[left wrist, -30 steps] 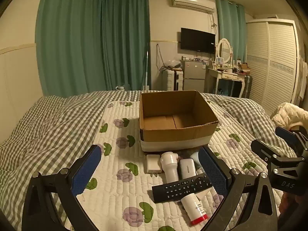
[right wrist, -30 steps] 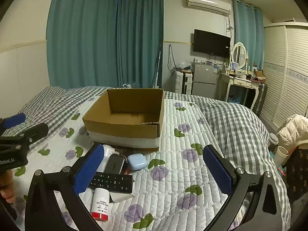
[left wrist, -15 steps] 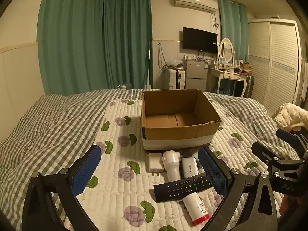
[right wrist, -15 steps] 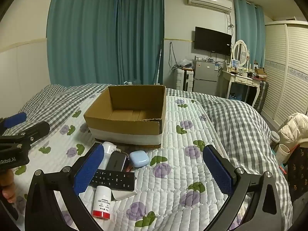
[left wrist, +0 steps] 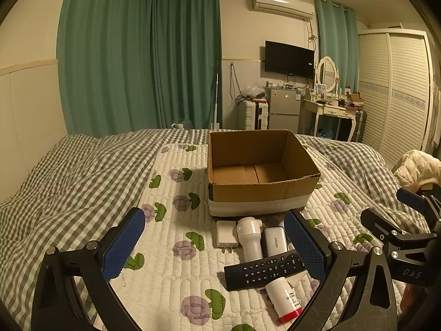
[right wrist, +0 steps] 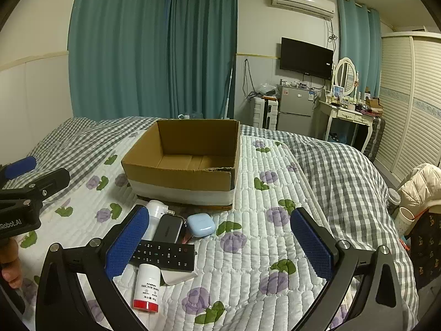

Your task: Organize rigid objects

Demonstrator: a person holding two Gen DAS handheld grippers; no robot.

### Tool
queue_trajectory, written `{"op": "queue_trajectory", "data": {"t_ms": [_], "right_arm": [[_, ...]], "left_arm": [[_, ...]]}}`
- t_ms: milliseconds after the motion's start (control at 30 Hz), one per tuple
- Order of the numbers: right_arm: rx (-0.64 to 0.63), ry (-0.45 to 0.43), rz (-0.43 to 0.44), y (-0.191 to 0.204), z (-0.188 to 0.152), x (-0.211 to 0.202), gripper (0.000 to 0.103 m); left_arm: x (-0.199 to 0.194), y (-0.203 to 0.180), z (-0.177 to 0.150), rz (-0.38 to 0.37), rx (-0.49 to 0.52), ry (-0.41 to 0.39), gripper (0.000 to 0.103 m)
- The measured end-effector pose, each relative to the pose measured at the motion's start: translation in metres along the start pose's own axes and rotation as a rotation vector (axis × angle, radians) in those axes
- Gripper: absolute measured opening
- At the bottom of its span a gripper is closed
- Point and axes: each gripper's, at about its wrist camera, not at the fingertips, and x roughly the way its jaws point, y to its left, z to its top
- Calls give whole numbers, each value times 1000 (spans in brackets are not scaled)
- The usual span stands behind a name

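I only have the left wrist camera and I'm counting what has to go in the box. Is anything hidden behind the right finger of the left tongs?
Observer: Yes. The right wrist view shows a pale blue earbud case lying on the quilt in front of the box, just beyond the far end of the remote.
Operator: Thanks. I only see the edge of the right tongs. Are they gripping anything?
Observer: No. The right tongs are wide open and grip nothing.
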Motion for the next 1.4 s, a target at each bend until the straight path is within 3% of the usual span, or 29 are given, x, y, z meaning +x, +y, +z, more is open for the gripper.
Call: {"op": "queue_trajectory", "data": {"t_ms": [1400], "right_arm": [[-7, 19, 12, 4, -1, 3, 103]], "left_arm": [[-2, 4, 0, 6, 8, -5, 103]]}}
